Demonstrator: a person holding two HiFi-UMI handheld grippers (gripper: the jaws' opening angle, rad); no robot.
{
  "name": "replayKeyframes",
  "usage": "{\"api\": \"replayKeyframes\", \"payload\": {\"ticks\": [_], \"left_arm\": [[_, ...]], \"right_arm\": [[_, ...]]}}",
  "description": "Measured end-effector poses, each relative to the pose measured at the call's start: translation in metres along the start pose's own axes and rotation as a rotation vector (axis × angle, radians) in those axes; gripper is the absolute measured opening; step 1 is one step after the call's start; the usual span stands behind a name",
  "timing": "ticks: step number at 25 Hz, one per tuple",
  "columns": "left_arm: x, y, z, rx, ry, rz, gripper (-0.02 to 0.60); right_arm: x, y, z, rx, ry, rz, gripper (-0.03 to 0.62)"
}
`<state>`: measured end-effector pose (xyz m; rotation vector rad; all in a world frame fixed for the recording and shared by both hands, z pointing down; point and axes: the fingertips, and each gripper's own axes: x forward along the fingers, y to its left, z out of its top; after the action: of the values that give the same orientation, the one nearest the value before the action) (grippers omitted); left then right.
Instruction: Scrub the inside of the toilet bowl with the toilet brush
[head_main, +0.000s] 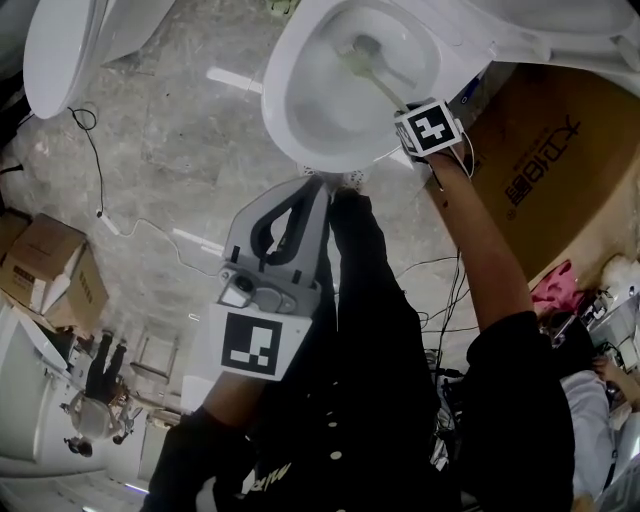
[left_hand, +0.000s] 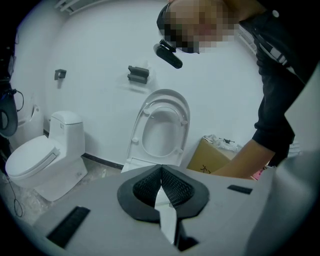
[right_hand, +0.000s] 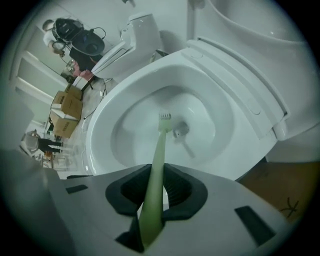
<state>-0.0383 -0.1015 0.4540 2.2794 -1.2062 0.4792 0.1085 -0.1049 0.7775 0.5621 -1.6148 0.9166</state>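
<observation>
Right gripper view shows the right tool (right_hand: 154, 186) clamped on the pale green brush (right_hand: 159, 145), its head low inside the toilet bowl (right_hand: 117, 132). The left tool (left_hand: 161, 186) is closed and empty. Hard scrubbing could twist the thin handle loose.

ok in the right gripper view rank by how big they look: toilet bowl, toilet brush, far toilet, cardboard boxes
1. toilet bowl
2. toilet brush, enlarged by nearness to the camera
3. far toilet, about level with the brush
4. cardboard boxes
</observation>
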Motion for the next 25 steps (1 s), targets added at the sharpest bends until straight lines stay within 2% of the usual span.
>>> {"api": "replayKeyframes", "payload": {"ticks": [4, 10, 25], "left_arm": [[0.000, 0.000, -0.003, -0.003, 0.006, 0.002, 0.025], [0.000, 0.004, -0.004, -0.008, 0.007, 0.009, 0.025], [0.004, 0.013, -0.009, -0.019, 0.017, 0.016, 0.025]], "right_arm": [[0.010, -0.001, -0.006, -0.047, 0.074, 0.004, 0.086], [0.012, -0.011, -0.014, -0.108, 0.219, -0.077, 0.087], [0.048, 0.000, 0.000, -0.172, 0.239, -0.034, 0.087]]}}
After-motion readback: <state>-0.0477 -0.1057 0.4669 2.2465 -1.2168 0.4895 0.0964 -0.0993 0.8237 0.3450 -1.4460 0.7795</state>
